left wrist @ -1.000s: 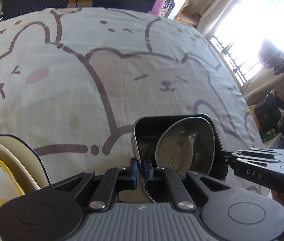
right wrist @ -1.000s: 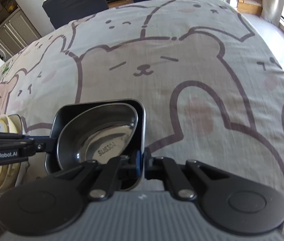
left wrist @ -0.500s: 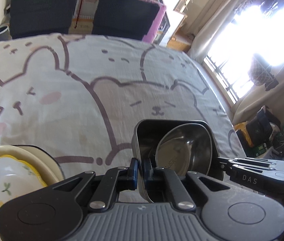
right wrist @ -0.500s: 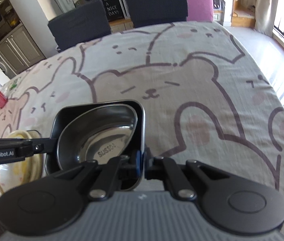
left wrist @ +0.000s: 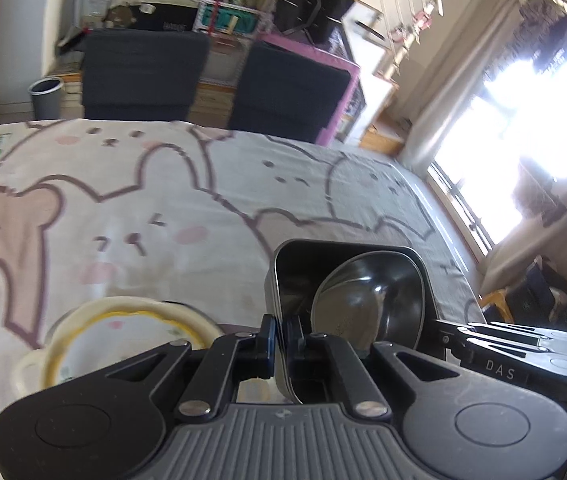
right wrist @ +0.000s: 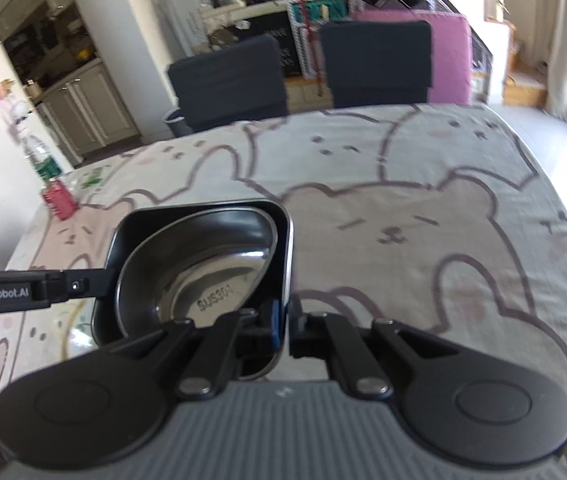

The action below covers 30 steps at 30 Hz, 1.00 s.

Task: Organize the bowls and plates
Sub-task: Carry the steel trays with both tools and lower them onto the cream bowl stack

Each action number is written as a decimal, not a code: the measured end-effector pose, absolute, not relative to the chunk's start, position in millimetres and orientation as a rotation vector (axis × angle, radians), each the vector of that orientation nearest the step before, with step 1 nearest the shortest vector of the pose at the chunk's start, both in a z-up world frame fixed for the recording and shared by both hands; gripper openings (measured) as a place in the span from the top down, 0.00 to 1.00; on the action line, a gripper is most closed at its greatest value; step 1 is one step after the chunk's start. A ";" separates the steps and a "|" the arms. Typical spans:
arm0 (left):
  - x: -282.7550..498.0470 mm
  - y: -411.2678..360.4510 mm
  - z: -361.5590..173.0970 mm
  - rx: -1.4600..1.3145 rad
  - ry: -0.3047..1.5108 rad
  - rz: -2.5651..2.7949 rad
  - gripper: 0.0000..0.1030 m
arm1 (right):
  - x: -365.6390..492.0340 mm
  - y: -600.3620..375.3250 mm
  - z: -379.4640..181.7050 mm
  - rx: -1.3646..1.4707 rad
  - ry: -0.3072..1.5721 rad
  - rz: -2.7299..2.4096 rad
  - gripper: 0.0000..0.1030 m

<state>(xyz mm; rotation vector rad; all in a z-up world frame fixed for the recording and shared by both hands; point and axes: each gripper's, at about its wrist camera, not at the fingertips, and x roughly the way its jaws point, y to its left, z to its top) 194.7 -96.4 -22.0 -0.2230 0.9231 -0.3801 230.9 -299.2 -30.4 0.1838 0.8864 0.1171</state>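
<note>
A black square dish [left wrist: 295, 276] hangs above the bear-print tablecloth [left wrist: 163, 208] with a steel bowl [left wrist: 375, 300] leaning inside it. My left gripper [left wrist: 281, 344] is shut on the dish's near left rim. From the right side, my right gripper [left wrist: 443, 332] reaches in and grips the opposite rim. In the right wrist view the right gripper [right wrist: 285, 320] is shut on the dish [right wrist: 143, 224] wall, the steel bowl [right wrist: 203, 276] shows a stamped base, and the left gripper [right wrist: 99, 280] holds the far side. A cream plate with a yellow ring [left wrist: 123, 340] lies on the cloth below left.
Two dark chairs [right wrist: 227, 80] stand at the table's far edge, with a grey bin [left wrist: 45, 98] on the floor behind. A red object [right wrist: 59, 198] and a bottle [right wrist: 41, 160] sit at the far left corner. A bright window [left wrist: 523, 140] is on the right.
Both grippers have risen with the black dish and steel bowl held between them. The views tipped upward, so the chairs and room now show, and the cream plate has dropped away below.
</note>
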 end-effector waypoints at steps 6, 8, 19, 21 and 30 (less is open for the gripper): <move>179.2 -51.7 -13.9 -0.246 0.896 -0.306 0.95 | 230.3 -252.3 -22.5 0.157 0.869 0.183 0.95; 174.2 -37.1 -10.8 -0.255 0.886 -0.280 0.95 | 230.6 -235.3 -20.5 0.158 0.870 0.201 0.95; 164.9 16.4 -24.3 -0.283 0.901 -0.198 0.95 | 239.7 -171.1 -37.2 0.171 0.936 0.275 0.94; 166.1 20.0 -32.2 -0.278 0.921 -0.185 0.95 | 242.4 -164.0 -44.8 0.166 0.960 0.280 0.94; 180.6 17.0 -62.5 -0.236 0.994 -0.159 0.95 | 257.5 -146.3 -72.6 0.114 1.055 0.253 0.93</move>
